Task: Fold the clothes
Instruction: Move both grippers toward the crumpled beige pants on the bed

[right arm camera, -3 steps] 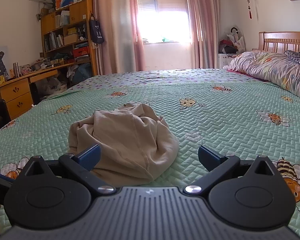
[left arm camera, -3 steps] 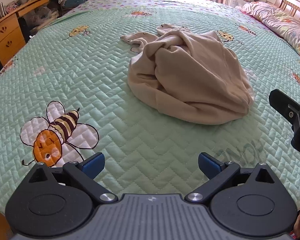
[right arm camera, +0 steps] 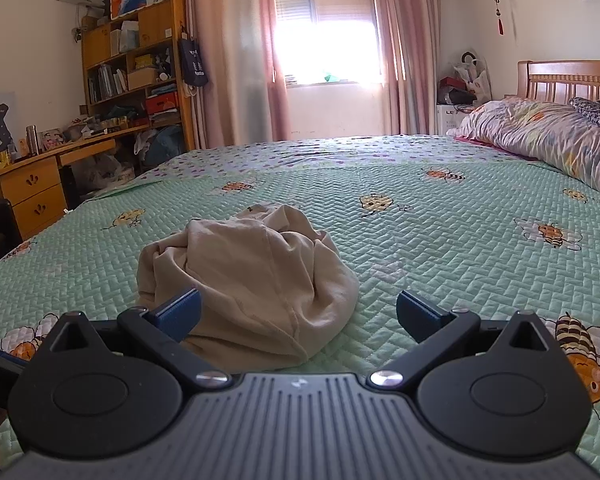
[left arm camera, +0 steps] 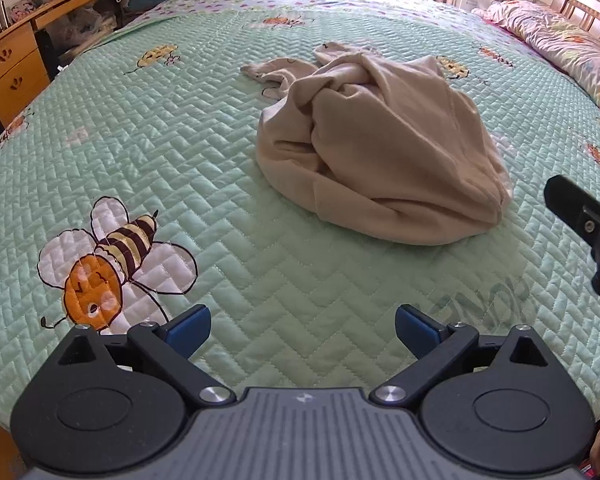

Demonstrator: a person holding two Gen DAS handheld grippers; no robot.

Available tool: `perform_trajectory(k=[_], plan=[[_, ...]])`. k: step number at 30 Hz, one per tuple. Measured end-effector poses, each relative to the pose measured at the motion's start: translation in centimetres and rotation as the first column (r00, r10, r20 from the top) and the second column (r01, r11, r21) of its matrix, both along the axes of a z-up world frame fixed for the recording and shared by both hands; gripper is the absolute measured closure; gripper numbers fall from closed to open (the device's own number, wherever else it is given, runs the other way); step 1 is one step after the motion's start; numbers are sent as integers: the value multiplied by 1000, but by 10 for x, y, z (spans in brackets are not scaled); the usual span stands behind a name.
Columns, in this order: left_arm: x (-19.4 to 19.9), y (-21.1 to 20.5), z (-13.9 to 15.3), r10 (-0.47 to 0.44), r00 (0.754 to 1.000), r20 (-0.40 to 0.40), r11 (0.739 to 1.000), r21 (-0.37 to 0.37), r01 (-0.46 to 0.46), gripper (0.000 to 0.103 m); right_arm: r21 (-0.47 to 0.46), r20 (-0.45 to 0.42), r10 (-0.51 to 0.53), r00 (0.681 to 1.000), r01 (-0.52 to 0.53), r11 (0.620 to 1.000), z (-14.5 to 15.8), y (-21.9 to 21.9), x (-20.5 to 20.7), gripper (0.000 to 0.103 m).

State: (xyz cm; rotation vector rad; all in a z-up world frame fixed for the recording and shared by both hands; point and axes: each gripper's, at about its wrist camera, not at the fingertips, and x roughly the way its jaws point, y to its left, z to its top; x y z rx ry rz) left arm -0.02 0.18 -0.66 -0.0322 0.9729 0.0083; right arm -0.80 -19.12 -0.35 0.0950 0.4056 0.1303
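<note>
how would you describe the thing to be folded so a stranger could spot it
A big bed with a mint green quilted cover fills the room. Near its middle lies a crumpled beige garment, the only loose plain cloth among printed cartoon bees.

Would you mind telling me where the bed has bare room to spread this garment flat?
Bare quilt lies left of the crumpled beige garment, between it and the desk side, and in front of it toward the left gripper. The far right is crowded by the rumpled duvet.
</note>
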Motion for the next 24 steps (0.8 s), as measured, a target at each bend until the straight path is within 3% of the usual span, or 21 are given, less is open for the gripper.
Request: perform_trajectory(k=[9, 17, 22, 24], plan=[[1, 7, -19, 12, 1000, -21, 1000, 8, -12, 4, -5, -6, -8, 1000, 8, 1000, -3, 5, 7, 0], [18, 23, -28, 28, 993, -115, 1000, -3, -29, 1, -43, -14, -14, 1000, 13, 999, -6, 2, 10, 0], [21, 28, -31, 94, 990, -107, 988, 132, -80, 1, -85, 12, 5, 1000, -4, 996, -3, 2, 22, 0], [23, 32, -30, 111, 987, -115, 986, 136, -95, 1, -91, 11, 49, 999, -48, 995, -5, 2, 29, 0]])
